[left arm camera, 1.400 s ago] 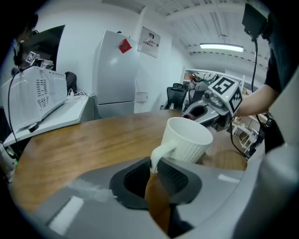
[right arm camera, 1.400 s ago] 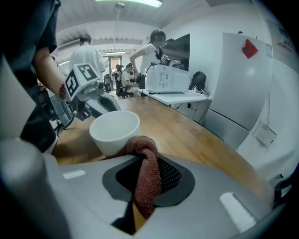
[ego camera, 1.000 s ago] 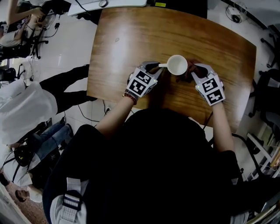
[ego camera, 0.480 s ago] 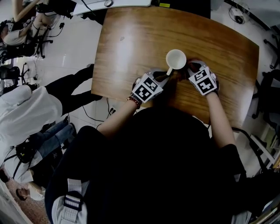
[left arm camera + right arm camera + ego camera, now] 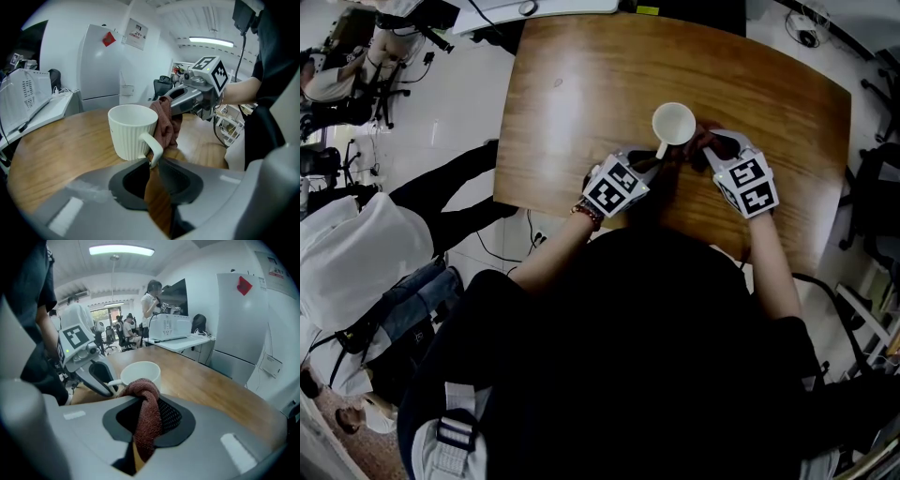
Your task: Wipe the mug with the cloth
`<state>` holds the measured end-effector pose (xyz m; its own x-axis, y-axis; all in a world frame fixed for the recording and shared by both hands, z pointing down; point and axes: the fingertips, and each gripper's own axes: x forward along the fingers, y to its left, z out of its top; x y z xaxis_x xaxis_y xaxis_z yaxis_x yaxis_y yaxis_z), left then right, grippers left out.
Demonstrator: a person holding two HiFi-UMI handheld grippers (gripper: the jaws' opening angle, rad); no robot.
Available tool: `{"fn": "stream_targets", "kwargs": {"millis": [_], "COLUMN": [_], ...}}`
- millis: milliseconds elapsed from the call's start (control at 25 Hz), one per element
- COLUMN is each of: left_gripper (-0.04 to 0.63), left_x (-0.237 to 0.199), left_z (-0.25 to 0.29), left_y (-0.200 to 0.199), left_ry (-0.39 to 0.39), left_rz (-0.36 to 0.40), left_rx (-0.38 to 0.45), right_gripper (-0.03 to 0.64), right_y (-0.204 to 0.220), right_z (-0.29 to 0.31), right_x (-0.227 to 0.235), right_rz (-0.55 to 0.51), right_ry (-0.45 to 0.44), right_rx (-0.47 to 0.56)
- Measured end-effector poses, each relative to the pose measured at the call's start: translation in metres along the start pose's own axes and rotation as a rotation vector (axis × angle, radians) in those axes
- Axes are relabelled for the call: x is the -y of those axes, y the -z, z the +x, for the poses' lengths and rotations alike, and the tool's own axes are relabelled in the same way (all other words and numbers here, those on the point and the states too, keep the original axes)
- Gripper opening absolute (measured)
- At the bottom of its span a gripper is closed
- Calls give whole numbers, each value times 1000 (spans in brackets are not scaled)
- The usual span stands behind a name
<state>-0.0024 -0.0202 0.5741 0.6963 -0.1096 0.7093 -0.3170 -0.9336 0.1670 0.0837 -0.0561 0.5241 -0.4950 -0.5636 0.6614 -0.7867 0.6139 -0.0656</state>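
A white ribbed mug (image 5: 674, 124) stands out over the wooden table (image 5: 581, 84), its handle pointing back at me. My left gripper (image 5: 651, 162) is shut on that handle; in the left gripper view the handle (image 5: 153, 149) sits pinched between the jaws of the left gripper (image 5: 153, 164). My right gripper (image 5: 703, 146) is shut on a dark red cloth (image 5: 149, 416), which bunches out of its jaws just right of the mug (image 5: 140, 372). The cloth (image 5: 166, 123) touches the mug's (image 5: 132, 131) side by the rim. The left gripper (image 5: 96, 373) shows behind the mug.
The table's near edge runs just under my hands. People and office chairs (image 5: 356, 75) are on the floor to the left. A white fridge (image 5: 101, 65) and a white machine (image 5: 26, 96) stand beyond the table's far side.
The mug and my left gripper have shifted a little along the table. My right gripper with the cloth swung in close to the mug, then eased back to its right side.
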Motion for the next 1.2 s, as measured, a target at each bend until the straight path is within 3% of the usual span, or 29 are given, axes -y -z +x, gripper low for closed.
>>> {"fn": "stream_targets", "kwargs": {"millis": [240,600,1000,1200], "left_gripper": [66,66,58,55], "left_x": [1,6,16,22], "left_z": [1,5,17,21], "left_y": [1,-3,-14,-18], "left_ry": [5,32,74,90], "left_rz": [17,16,41,45], "left_rx": [-5,-16,-14,-13], "right_gripper": [52,52,52,52], "right_y": [13,46,12,20], "right_z": [18,49,8,16], "right_x": [-6,6,-10,-15], "right_rz": [-22,49,91,78], "right_ry": [-4,6,0,-4], "right_rx": [-54,-162,-21,-46]}}
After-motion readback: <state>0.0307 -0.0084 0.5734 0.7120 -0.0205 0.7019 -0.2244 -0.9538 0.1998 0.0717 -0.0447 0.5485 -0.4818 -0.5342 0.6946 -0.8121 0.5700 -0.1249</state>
